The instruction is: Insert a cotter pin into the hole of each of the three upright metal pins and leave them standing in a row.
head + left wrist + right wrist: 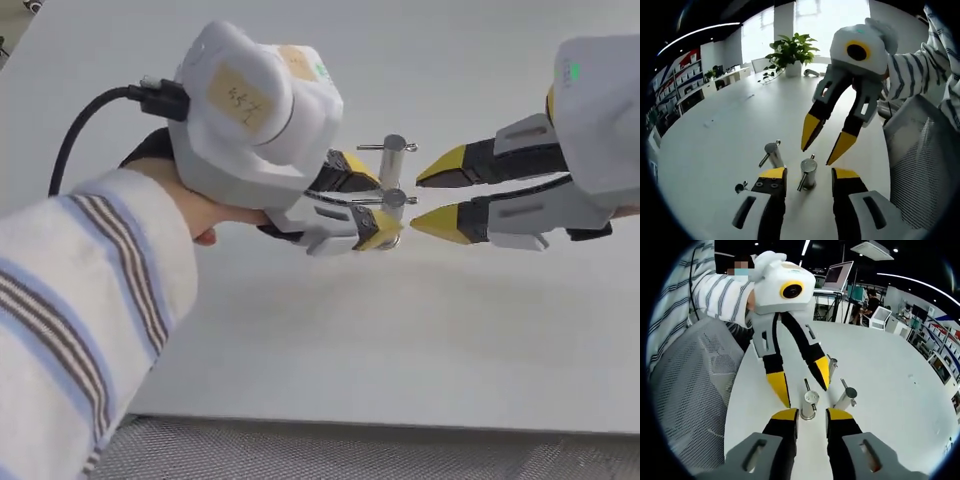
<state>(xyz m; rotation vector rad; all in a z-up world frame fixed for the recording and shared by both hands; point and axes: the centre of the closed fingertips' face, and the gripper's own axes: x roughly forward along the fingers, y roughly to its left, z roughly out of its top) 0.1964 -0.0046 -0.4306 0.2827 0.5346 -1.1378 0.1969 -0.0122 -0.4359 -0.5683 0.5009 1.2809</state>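
Three metal pins (772, 152) stand upright on the white desk (400, 320). Two clearly carry a cotter pin (372, 147) through the top. Left gripper (374, 200): jaws apart, flanking one pin (808, 174), contact unclear. Right gripper (417, 200): jaws apart, empty, tips just beside it.

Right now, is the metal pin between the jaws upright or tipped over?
Upright: the metal pin stands on its flat base on the table, cotter pin through its head.
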